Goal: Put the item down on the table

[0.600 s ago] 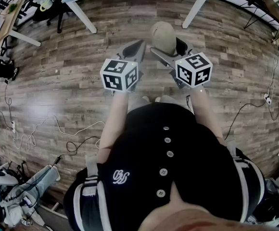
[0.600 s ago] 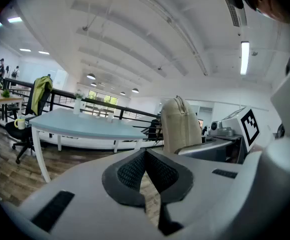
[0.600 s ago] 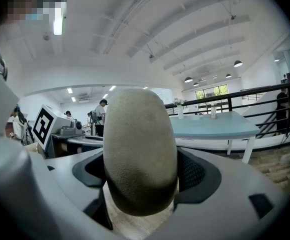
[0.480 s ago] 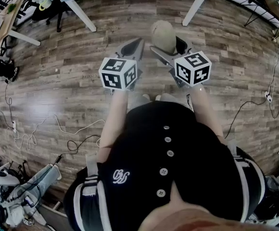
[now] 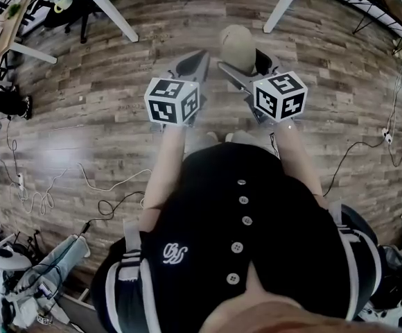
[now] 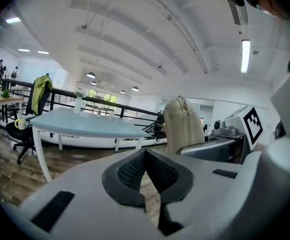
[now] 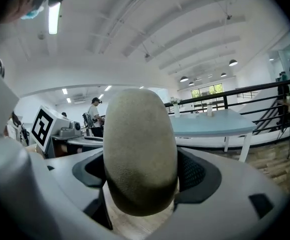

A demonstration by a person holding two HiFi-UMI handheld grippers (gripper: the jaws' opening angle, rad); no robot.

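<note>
Right gripper [image 7: 141, 184] is gripping the pouch [image 7: 140, 149] across its middle, above the floor and short of the table [image 6: 85, 124]. The pouch is looking light, soft and grainy, so likely non-slip. Left gripper [image 6: 146, 169] is idling, jaws together and empty.

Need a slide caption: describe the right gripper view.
Right gripper holds a beige pouch between its fingers, blue table ahead.

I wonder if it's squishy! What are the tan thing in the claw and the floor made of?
The tan pouch looks like matte leather or imitation leather: its skin is finely pebbled. Which one, I can't tell. The floor looks like wood or wood-look planks, slightly glossy: grain, board joints and a pale glare patch show.
</note>
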